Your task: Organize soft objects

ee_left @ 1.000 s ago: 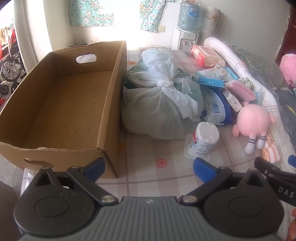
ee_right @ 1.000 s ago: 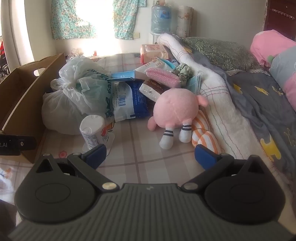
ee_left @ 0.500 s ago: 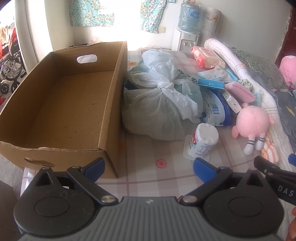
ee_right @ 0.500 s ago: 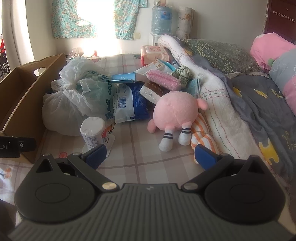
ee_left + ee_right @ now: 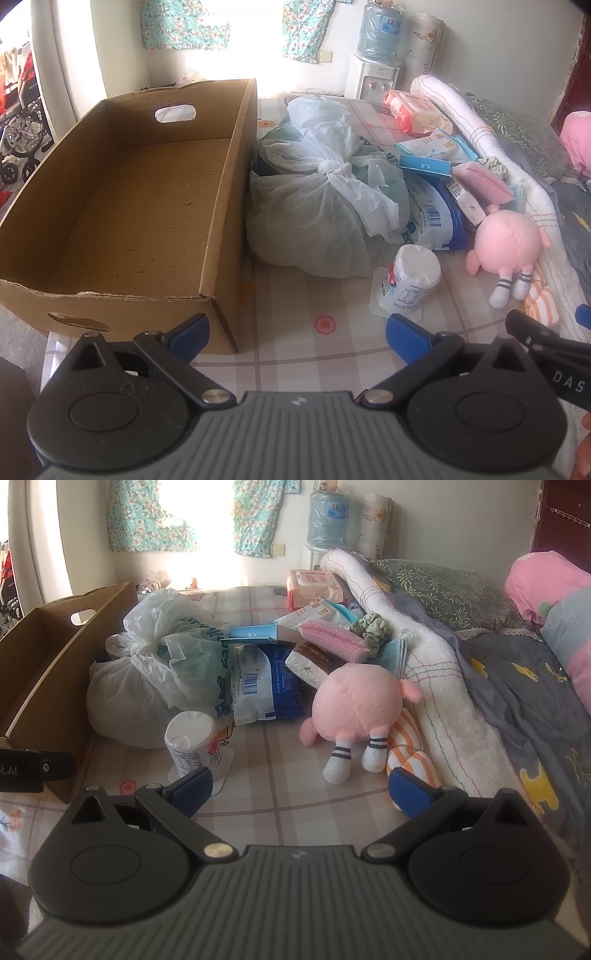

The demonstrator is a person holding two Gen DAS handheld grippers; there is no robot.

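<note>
Here, both grippers (image 5: 297, 330) (image 5: 299, 788) wide apart, empty, before round fuzzy pink plush (image 5: 356, 703).

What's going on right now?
Left gripper and right gripper open, empty. Cardboard box empty. Pink plush toy unobstructed ahead.

We count one open brown cardboard box (image 5: 155, 206) ahead-left of the left hand-held gripper (image 5: 297, 332), one knotted white plastic bag (image 5: 314, 210), one wrapped white tissue roll (image 5: 413, 280), one round pink plush toy (image 5: 356, 705) ahead of the right hand-held gripper (image 5: 299, 786), one pink sponge (image 5: 332, 640), and one green scrunchie (image 5: 373, 627).
</note>
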